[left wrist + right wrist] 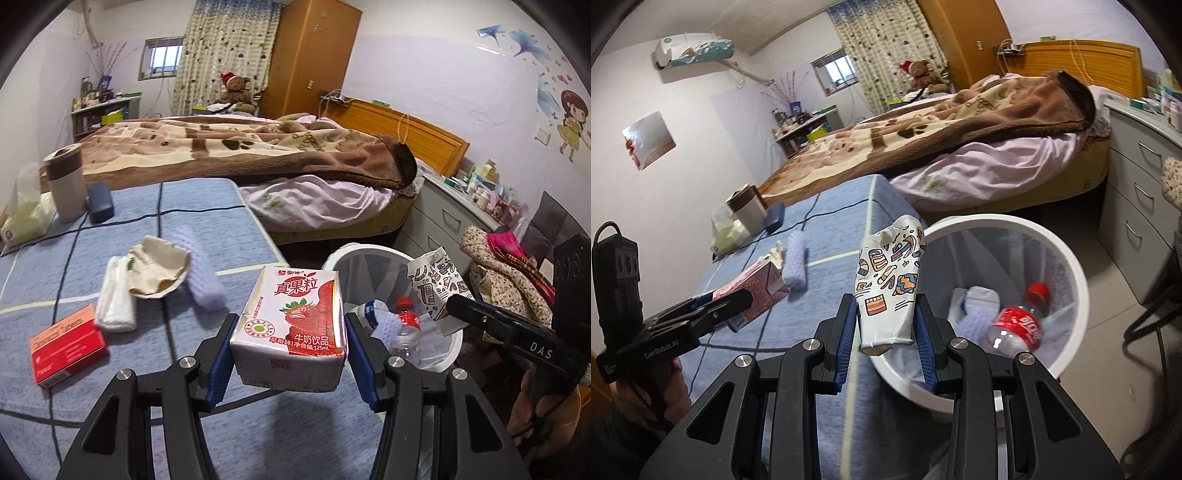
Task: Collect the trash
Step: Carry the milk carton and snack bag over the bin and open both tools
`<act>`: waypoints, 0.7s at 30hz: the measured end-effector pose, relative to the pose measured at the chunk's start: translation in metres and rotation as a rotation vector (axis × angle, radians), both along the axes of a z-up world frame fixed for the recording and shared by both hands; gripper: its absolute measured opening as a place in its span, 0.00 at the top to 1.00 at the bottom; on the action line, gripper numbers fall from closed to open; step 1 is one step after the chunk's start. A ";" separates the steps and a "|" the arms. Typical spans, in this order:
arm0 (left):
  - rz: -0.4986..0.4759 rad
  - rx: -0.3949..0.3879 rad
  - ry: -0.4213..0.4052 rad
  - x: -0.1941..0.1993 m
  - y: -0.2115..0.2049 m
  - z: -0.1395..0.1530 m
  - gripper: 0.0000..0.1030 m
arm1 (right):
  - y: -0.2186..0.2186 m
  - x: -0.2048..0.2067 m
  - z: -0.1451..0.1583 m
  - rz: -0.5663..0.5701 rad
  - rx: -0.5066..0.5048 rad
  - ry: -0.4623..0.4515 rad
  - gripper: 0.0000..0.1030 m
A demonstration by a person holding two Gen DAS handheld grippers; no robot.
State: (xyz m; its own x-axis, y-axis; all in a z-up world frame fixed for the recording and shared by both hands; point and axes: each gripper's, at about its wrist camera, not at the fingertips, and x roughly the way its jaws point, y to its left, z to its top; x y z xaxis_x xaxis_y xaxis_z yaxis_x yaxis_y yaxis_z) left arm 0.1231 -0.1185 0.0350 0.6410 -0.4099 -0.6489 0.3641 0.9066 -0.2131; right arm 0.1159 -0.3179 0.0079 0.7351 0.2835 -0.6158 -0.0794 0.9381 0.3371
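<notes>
My left gripper is shut on a pink strawberry milk carton and holds it above the blue table edge, beside the white trash bin. My right gripper is shut on a crushed patterned paper cup at the bin's rim. The bin holds a red-labelled plastic bottle and a crumpled white bottle. The cup also shows in the left wrist view, the carton in the right wrist view.
On the blue table lie a crumpled beige paper bowl, a folded white tissue, a lilac foam piece, a red box, a mug, a dark case and a tissue pack. Bed and drawers stand behind.
</notes>
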 end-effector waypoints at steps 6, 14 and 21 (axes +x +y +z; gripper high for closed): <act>-0.048 -0.003 0.005 0.004 -0.022 -0.002 0.46 | -0.012 -0.001 -0.004 -0.034 0.001 0.013 0.69; -0.106 0.007 0.015 0.010 -0.050 -0.007 0.46 | -0.025 -0.001 -0.011 -0.069 0.006 0.035 0.69; -0.148 0.015 0.038 0.016 -0.071 -0.017 0.46 | -0.035 -0.002 -0.019 -0.088 0.011 0.064 0.69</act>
